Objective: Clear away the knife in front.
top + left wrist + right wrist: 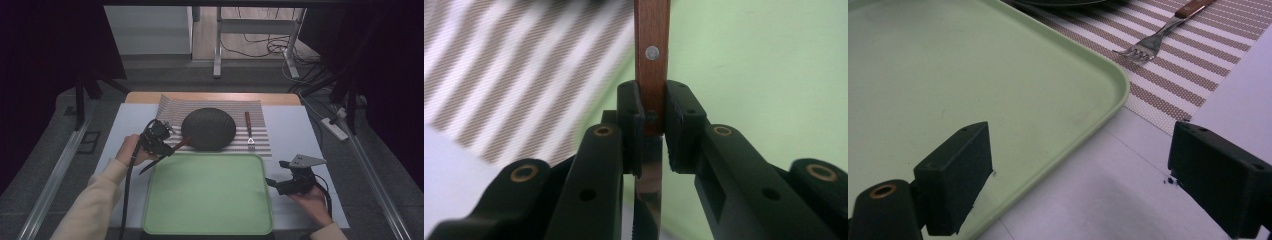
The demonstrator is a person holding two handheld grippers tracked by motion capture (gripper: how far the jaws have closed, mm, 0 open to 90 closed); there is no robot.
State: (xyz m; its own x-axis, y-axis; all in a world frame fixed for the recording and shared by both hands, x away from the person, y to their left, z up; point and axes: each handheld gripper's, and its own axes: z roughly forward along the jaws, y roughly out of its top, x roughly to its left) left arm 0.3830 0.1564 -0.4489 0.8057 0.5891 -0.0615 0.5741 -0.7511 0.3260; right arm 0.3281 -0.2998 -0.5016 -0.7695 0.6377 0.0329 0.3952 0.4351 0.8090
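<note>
My left gripper (167, 149) is shut on a knife (172, 148) with a wooden handle (652, 55) and a steel blade (647, 200). The pads clamp it where handle meets blade, above the top left corner of the green tray (210, 220). The handle points toward the dark round plate (208, 128) on the striped placemat (260, 132). A fork (248, 130) with a wooden handle lies on the mat right of the plate, and the right gripper view shows that fork (1153, 42) too. My right gripper (272, 176) stands open at the tray's right edge (1088, 135), with nothing between its jaws.
A white sheet (300, 135) covers the table under the mat and tray. Dark curtains hang on both sides. Table legs and cables (260, 47) stand on the floor beyond the far edge.
</note>
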